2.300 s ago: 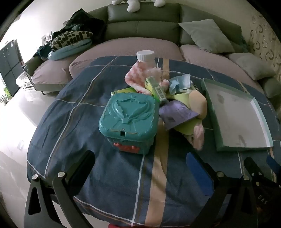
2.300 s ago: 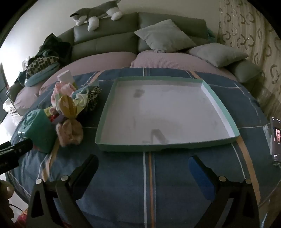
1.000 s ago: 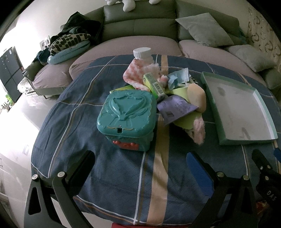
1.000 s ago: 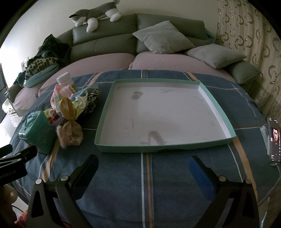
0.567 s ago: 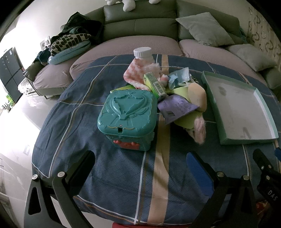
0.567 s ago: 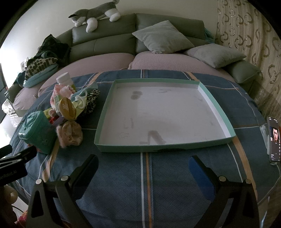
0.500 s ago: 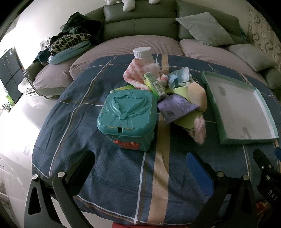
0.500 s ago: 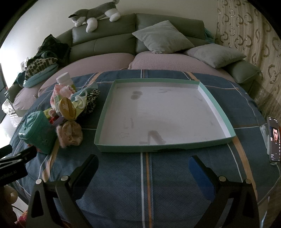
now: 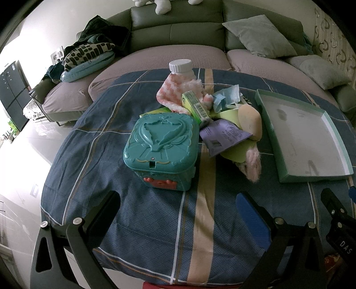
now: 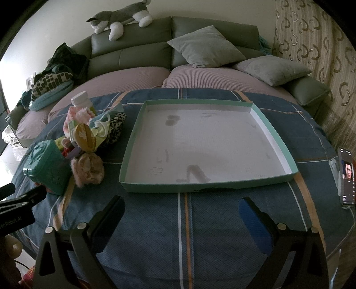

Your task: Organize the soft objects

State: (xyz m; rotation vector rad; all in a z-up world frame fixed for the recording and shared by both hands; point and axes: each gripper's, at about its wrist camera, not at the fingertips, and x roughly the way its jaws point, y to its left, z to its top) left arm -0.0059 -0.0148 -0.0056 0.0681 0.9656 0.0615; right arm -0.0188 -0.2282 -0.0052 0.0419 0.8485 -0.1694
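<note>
1. Pink and fluffy, a scrunchie [image 10: 87,167] lies on the cloth at the near edge of the pile [image 9: 213,111], just left of the tray [image 10: 279,142].
2. Pink knit cloth [image 9: 175,93] sits at the far side of the pile, against a white-capped bottle [image 9: 181,67]; a leopard-print piece [image 10: 115,126] lies on the side nearest the tray.
3. Also in the pile: a green carton [image 9: 195,105], a purple paper [image 9: 224,135], pale yellow pieces and a tan round sponge [image 9: 250,121].
4. A teal box [image 9: 161,142] stands upright touching the pile's near left side, lid shut.
5. The tray is shallow, green-rimmed, white inside, with nothing in it.
6. Left gripper [image 9: 178,214] hangs over the near cloth in front of the teal box, fingers spread wide, holding nothing.
7. Right gripper [image 10: 181,219] hangs in front of the tray's near rim, fingers likewise spread and empty.
8. All this rests on a blue plaid tablecloth [image 10: 211,233]; a phone [image 10: 347,175] lies at its right edge.
9. Behind is a grey-green sofa [image 10: 138,51] with cushions, a heap of clothes and a plush dog [image 10: 120,16] on its back.
</note>
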